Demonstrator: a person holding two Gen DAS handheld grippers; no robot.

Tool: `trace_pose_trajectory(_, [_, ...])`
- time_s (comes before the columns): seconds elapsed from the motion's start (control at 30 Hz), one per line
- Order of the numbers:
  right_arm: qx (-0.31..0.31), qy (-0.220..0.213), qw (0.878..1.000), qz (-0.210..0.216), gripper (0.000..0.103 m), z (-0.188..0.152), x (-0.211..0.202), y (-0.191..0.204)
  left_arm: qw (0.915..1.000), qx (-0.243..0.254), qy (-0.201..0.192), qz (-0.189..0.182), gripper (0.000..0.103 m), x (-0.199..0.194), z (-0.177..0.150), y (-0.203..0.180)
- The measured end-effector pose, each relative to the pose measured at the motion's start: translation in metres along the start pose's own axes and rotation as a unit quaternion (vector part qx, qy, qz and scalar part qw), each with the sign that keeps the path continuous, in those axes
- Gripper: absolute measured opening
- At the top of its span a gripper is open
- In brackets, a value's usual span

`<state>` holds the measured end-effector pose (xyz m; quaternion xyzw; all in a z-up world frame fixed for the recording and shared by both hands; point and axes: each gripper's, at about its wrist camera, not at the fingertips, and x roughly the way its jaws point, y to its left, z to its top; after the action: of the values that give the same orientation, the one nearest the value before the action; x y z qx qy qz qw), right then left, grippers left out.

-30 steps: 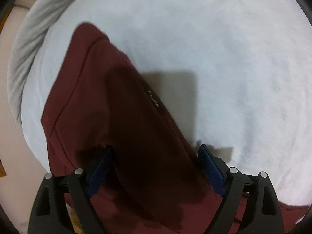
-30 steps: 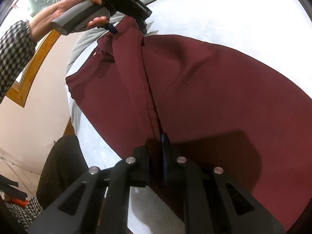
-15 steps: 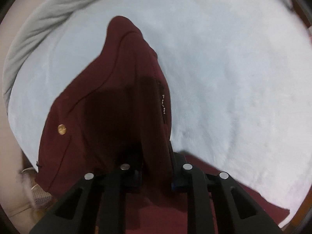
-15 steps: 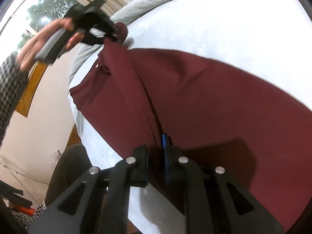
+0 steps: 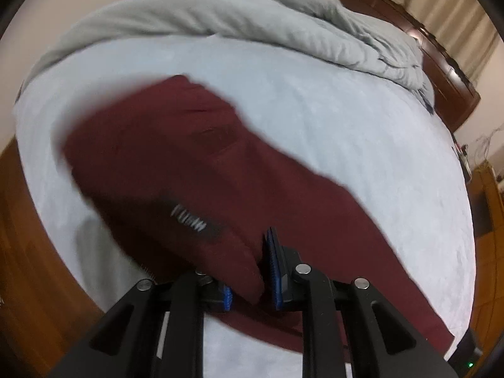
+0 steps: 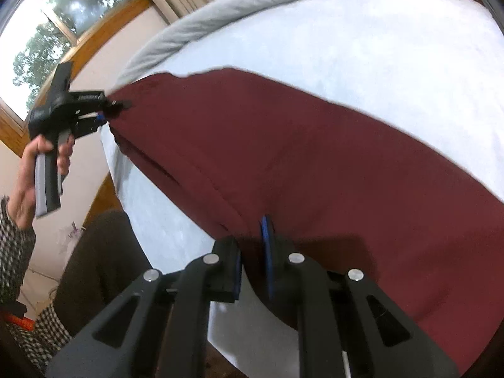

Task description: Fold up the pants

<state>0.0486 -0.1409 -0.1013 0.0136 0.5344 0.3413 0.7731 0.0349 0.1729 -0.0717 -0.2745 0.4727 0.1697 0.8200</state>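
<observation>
Since a second ago, left gripper has clamped down on a pinch of the maroon pants and hauled it off the bed sheet, toward the bed's near edge. Right gripper is pinched on the same edge further along. Likely both hold one side seam taut so the fabric carries over evenly. Pants lie mostly flat across the sheet, grey duvet beyond.

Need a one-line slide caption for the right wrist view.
Both grippers clamp maroon pants across a pale bed sheet.
</observation>
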Motion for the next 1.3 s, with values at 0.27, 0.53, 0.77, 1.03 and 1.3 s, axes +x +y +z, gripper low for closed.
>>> trace_pose_trajectory(0.27, [0.015,0.011,1.0,-0.005,0.02,-0.006,0.014,0.003,0.9996,-0.023,0.01,-0.013,0.035,0.024,-0.028,0.014])
trace_pose_trajectory(0.53, [0.07,-0.04,0.996,0.042,0.059,-0.024,-0.046,0.0,0.9906,-0.08,0.052,-0.098,0.062,-0.003,-0.061,-0.01])
trace_pose_trajectory(0.77, [0.125,-0.067,0.99,0.027,0.057,-0.05,-0.08,-0.023,0.9774,-0.1,0.118,-0.144,0.056,0.027,-0.082,-0.046])
trace_pose_trajectory(1.03, [0.196,-0.088,0.977,0.016,0.056,-0.071,-0.097,-0.053,0.988,-0.071,0.115,-0.075,0.02,0.038,-0.086,-0.049])
trace_pose_trajectory(1.3, [0.288,-0.113,0.951,0.001,0.055,-0.107,-0.142,-0.096,0.9959,-0.003,0.071,-0.056,0.068,-0.003,-0.104,-0.102])
